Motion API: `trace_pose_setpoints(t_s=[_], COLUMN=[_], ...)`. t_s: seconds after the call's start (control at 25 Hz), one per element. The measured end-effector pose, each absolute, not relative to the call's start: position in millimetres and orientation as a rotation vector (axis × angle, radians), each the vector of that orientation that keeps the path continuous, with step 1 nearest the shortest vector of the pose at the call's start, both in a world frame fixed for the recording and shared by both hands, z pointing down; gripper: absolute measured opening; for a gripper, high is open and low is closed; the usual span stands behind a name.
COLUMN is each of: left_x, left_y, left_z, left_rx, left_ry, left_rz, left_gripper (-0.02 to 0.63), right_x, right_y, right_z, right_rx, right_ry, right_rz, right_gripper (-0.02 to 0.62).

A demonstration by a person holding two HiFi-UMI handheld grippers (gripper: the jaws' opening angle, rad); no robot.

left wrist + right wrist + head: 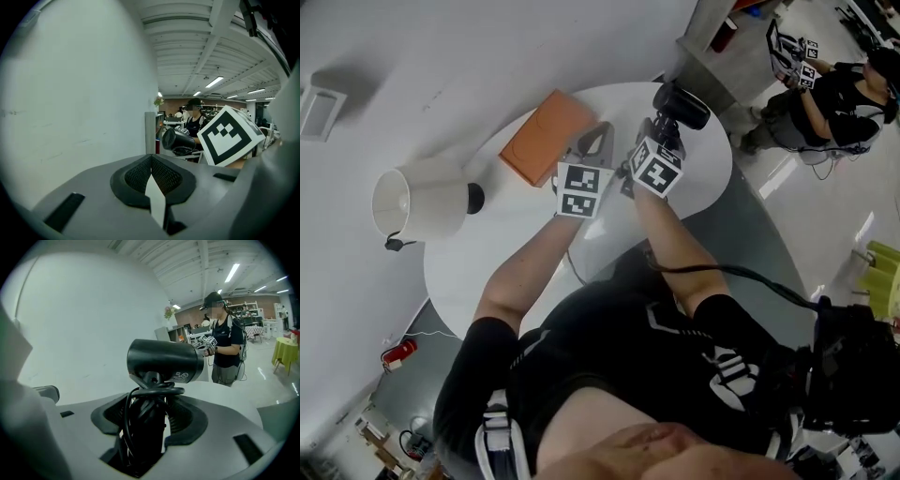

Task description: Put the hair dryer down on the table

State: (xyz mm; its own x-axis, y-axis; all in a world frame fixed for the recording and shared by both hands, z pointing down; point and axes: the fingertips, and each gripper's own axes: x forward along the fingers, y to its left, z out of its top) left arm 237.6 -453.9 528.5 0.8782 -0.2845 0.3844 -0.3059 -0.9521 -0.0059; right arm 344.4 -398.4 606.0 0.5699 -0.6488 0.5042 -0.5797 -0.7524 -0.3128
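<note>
Person's black-clad torso (609,366) is filling the foreground of the head view, both forearms reaching over the round white table (534,248). Right gripper (664,129) is clamping the handle of the black hair dryer (680,105), whose cord is wound around that handle between the jaws (150,420); the barrel (164,359) is lying horizontal above the pads. Hair dryer is hanging over the table's far part; contact with the surface cannot be judged. Left gripper (600,136) is resting just beside it with its jaws pressed together on nothing (151,159). An orange box (546,136) is lying near the left gripper, and a white lamp (422,202) is standing at the table's left edge.
</note>
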Motion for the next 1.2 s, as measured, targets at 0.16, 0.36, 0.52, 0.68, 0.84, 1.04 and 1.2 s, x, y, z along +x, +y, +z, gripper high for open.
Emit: trace_pose_setpoints(t_s=[0.16, 0.36, 0.52, 0.68, 0.84, 1.04, 1.2], left_x=[264, 284, 301, 317, 325, 333, 335], left_y=[-461, -474, -475, -474, -478, -471, -467], left_z=[544, 570, 593, 611, 625, 634, 635], left_rx=[2.995, 2.95, 2.906, 2.892, 2.894, 2.872, 2.89], left_ry=[-0.404, -0.348, -0.26, -0.198, -0.2, -0.16, -0.148], left_rz=[0.625, 0.682, 0.738, 0.791, 0.796, 0.823, 0.821], left_gripper=[0.032, 0.032, 0.032, 0.032, 0.032, 0.032, 0.032], right_x=[366, 387, 403, 413, 418, 427, 430], right_y=[-401, -400, -399, -397, -396, -389, -381], right_z=[628, 655, 672, 693, 703, 708, 714], right_rx=[-2.704, -2.719, -2.747, -2.748, -2.762, -2.771, -2.773], right_ry=[0.966, 0.852, 0.783, 0.695, 0.632, 0.602, 0.564], right_rz=[-1.003, -1.09, -1.135, -1.202, -1.252, -1.263, -1.291], right_gripper=[0.245, 0.245, 0.245, 0.245, 0.245, 0.245, 0.245])
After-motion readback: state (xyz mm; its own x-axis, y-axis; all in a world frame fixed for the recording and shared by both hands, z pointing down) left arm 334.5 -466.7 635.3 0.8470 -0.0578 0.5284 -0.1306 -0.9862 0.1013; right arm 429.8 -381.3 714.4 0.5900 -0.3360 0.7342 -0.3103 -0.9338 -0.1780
